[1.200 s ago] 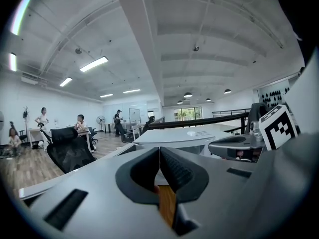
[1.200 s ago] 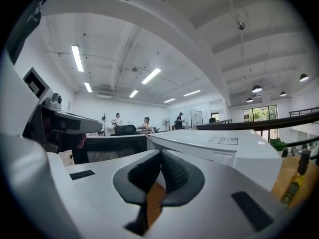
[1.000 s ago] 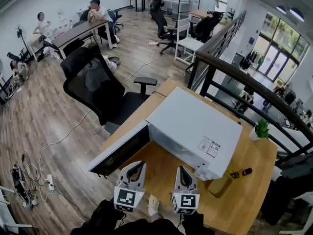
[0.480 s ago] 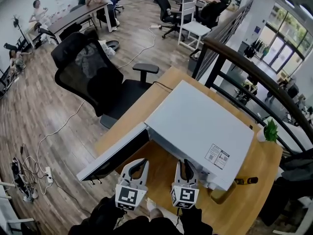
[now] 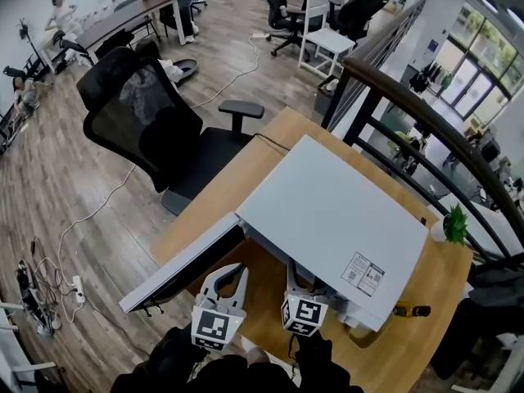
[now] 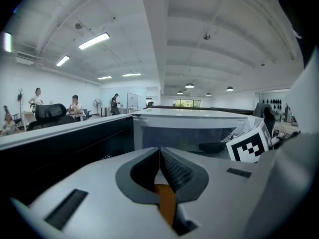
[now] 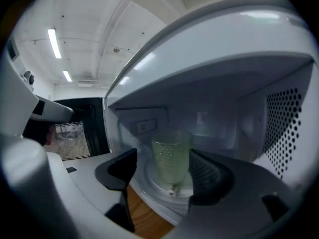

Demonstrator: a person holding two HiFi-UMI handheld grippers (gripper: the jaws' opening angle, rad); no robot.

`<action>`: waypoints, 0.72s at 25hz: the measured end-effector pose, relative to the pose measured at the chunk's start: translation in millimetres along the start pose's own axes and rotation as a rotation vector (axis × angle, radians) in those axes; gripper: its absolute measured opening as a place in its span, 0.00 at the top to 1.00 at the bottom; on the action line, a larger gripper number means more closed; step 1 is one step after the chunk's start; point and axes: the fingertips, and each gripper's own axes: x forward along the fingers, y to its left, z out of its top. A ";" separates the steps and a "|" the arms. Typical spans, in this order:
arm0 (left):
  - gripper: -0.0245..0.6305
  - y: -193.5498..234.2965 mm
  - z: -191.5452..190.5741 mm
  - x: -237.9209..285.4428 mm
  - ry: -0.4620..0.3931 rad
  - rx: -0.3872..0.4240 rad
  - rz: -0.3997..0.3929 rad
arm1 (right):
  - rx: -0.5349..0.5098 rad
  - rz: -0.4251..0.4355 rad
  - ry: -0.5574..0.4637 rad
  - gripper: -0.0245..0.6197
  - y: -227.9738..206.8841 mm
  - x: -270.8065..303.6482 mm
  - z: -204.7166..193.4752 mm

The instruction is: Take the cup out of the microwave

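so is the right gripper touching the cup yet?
Apart. The right gripper view shows the right gripper's jaws opening at the microwave's mouth. The green cup stands farther in on the turntable, clear of both pads.

Long lamps (image 6: 93,40) are shining white light from above, and daylight is coming through the windows (image 5: 479,64). Inside the microwave (image 7: 224,118) it is looking dim and grey, and the cup (image 7: 171,158) is looking foggy. Every view is bending at its edges, with dark corners.
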 end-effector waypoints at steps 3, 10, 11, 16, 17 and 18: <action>0.92 1.3 -1.9 6.0 0.006 -0.004 -0.004 | -0.003 -0.020 0.006 0.36 -2.4 10.8 -3.3; 0.92 7.1 -2.8 13.6 0.012 -0.014 0.007 | -0.017 -0.057 0.015 0.25 -9.8 31.0 -8.7; 0.92 8.0 -3.0 13.8 0.012 -0.015 0.009 | -0.019 -0.058 0.020 0.25 -9.6 33.3 -10.1; 0.92 8.4 -2.8 12.5 0.014 -0.012 0.013 | -0.024 -0.069 0.036 0.28 -11.8 38.6 -14.9; 0.92 8.5 -3.0 12.1 0.014 -0.012 0.014 | -0.028 -0.072 0.038 0.31 -12.7 39.1 -15.9; 0.92 8.5 -3.4 11.7 0.015 -0.012 0.016 | -0.031 -0.077 0.039 0.33 -14.0 39.4 -17.0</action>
